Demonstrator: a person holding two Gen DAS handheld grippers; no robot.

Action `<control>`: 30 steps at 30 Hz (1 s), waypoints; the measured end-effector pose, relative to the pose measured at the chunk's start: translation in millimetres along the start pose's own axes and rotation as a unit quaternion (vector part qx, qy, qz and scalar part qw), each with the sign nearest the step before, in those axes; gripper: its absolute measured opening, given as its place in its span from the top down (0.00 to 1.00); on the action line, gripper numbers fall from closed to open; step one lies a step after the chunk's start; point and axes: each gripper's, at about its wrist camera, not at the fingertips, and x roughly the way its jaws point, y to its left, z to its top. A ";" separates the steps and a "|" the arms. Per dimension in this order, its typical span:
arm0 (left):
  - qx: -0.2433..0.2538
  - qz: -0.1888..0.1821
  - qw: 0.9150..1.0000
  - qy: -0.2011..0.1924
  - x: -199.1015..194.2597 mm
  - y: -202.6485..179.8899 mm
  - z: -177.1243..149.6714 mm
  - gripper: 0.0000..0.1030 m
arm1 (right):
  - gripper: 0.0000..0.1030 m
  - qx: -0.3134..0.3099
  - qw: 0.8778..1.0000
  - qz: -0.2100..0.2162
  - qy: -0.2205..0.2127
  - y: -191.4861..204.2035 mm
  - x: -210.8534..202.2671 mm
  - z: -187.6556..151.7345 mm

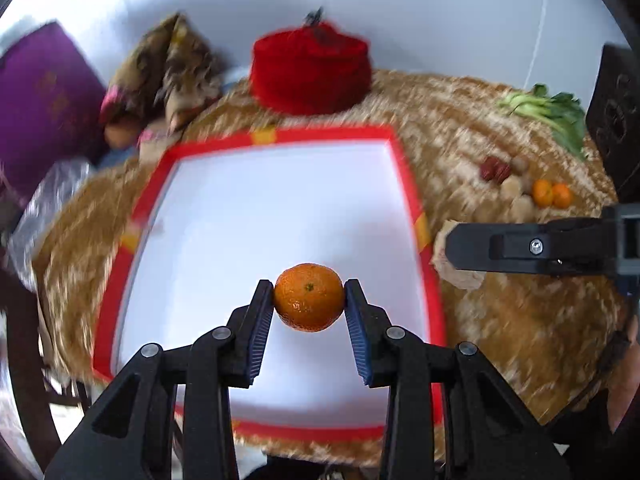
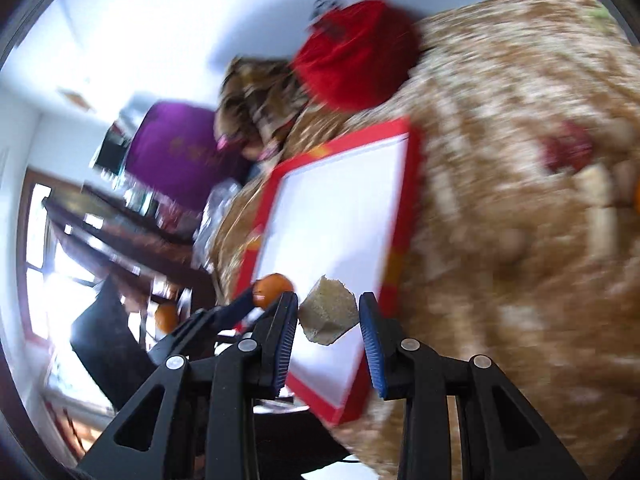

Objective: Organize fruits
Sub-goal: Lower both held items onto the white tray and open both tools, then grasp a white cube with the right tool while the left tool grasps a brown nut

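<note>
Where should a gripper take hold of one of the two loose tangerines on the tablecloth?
Grip the outer one across its round middle, coming from above with the jaws straddling it front to back; its neighbour touches one side, and pale pieces crowd beyond.

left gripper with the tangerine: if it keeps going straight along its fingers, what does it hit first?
Most likely the white floor of the red-rimmed tray. The left gripper, shut on the tangerine, points steeply down over it, and nothing else shows in that line. The depth to the floor is unclear.
</note>
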 end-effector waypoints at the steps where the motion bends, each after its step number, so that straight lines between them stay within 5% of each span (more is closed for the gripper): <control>1: -0.003 -0.003 1.000 0.013 5.1 2.7 -4.6 0.67 | 0.69 -0.008 1.000 0.002 0.007 5.8 7.7 -2.9; 10: -0.008 0.016 0.999 0.037 14.2 10.7 -17.2 0.67 | 0.68 -0.034 0.997 -0.038 0.063 21.3 62.8 -27.5; 16: -0.003 0.028 0.999 0.026 13.3 11.5 -11.6 0.54 | 0.66 -0.039 0.996 -0.043 0.061 22.9 61.5 -27.1; 23: 0.005 0.017 0.999 -0.038 -8.1 -3.6 6.3 0.41 | 0.66 -0.024 0.999 -0.021 0.020 14.9 14.4 -12.8; 30: 0.099 -0.026 0.993 -0.067 -15.5 -71.3 20.7 0.40 | 0.66 0.043 0.997 -0.037 -0.047 -41.1 -59.9 0.9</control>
